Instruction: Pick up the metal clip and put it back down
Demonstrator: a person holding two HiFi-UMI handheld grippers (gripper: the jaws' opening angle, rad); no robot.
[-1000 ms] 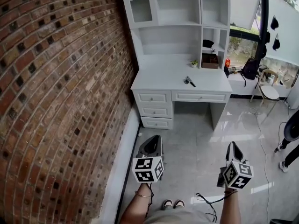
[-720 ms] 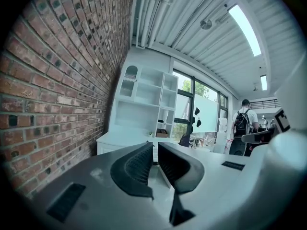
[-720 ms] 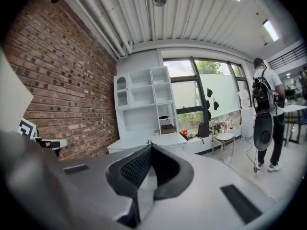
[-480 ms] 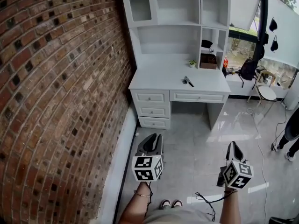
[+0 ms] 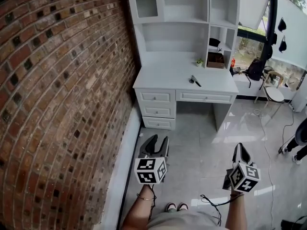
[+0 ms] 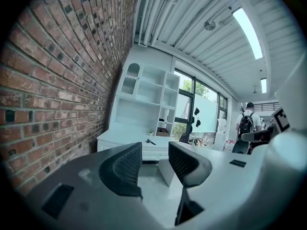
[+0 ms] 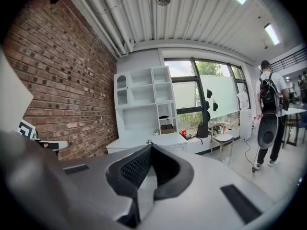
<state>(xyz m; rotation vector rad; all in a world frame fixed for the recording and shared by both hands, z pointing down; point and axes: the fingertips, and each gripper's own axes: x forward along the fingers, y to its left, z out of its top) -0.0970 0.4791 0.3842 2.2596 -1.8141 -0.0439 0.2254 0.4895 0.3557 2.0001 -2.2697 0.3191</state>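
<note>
The metal clip [image 5: 194, 81], small and dark, lies on the top of the white desk [image 5: 168, 78] far ahead of me, out of reach of both grippers. In the left gripper view the clip [image 6: 151, 142] shows as a tiny dark shape on the desk beyond the jaws. My left gripper [image 5: 157, 143] hangs low over the floor near the brick wall, open and empty. My right gripper [image 5: 241, 151] is held at the same height to the right, shut with nothing between its jaws. In the right gripper view the shut tips [image 7: 149, 147] point toward the desk.
A brick wall [image 5: 57, 104] runs along the left. The desk carries a white shelf unit [image 5: 182, 13], a small plant [image 5: 199, 62] and a brown box [image 5: 216, 60]. A chair [image 5: 275, 94], a floor cable [image 5: 266, 128] and a person [image 5: 300, 140] are at the right.
The left gripper's jaws have spread apart from nearly together to open. The view has shifted slightly, and the right gripper has stayed shut in place.
</note>
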